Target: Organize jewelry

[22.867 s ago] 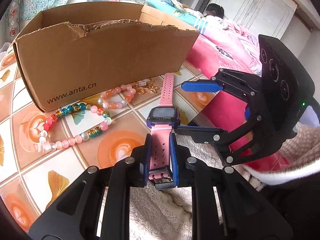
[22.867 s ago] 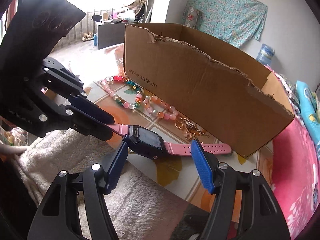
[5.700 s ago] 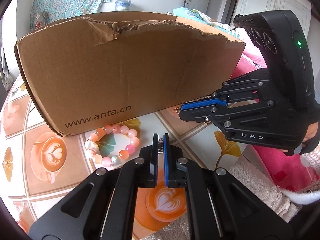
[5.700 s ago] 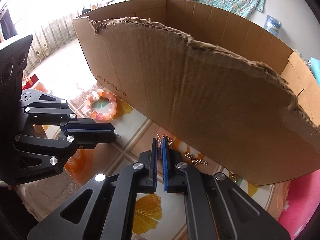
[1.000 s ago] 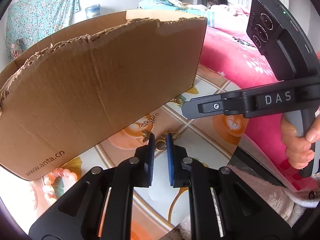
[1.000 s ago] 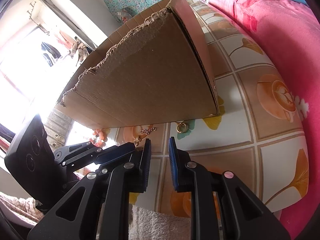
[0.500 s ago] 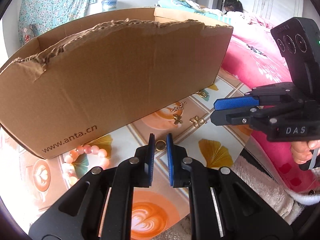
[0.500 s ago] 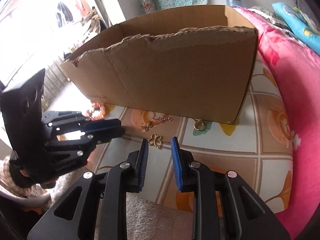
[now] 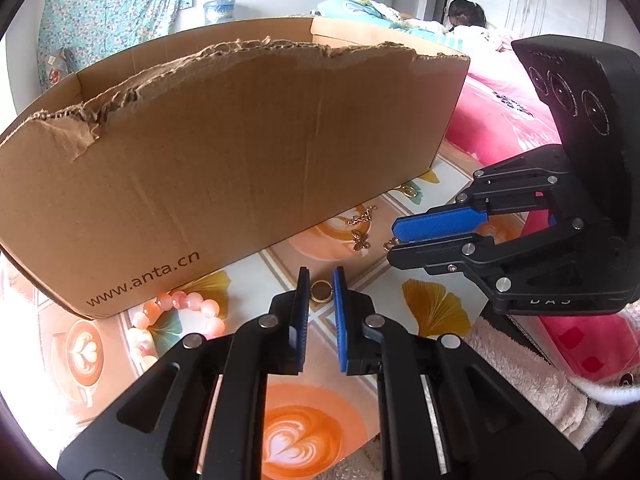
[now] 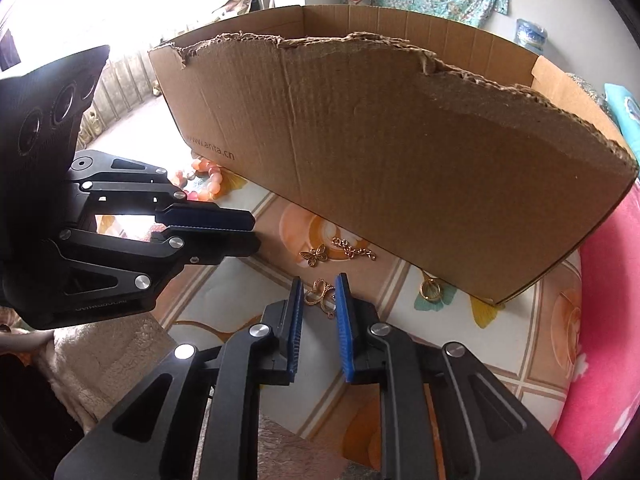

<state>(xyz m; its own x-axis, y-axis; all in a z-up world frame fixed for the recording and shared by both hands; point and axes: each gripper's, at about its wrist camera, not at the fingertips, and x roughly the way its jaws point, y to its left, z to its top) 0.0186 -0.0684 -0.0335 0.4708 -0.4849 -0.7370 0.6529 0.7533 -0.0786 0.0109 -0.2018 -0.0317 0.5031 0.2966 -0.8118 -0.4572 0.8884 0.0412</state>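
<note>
Ahead of both grippers: torn corrugated cardboard box (image 9: 224, 160), printed "www.anta.cn". Beneath: glossy tablecloth (image 9: 304, 440) patterned with latte hearts and ginkgo leaves. Left of left gripper (image 9: 319, 280), pads narrowly apart around a gold ring (image 9: 321, 291): peach bead bracelet (image 9: 180, 308). Between right gripper's (image 10: 319, 286) just-narrowing pads, seemingly untouched: gold openwork pendant (image 10: 320, 294); beyond, butterfly charm (image 10: 314, 256).
</note>
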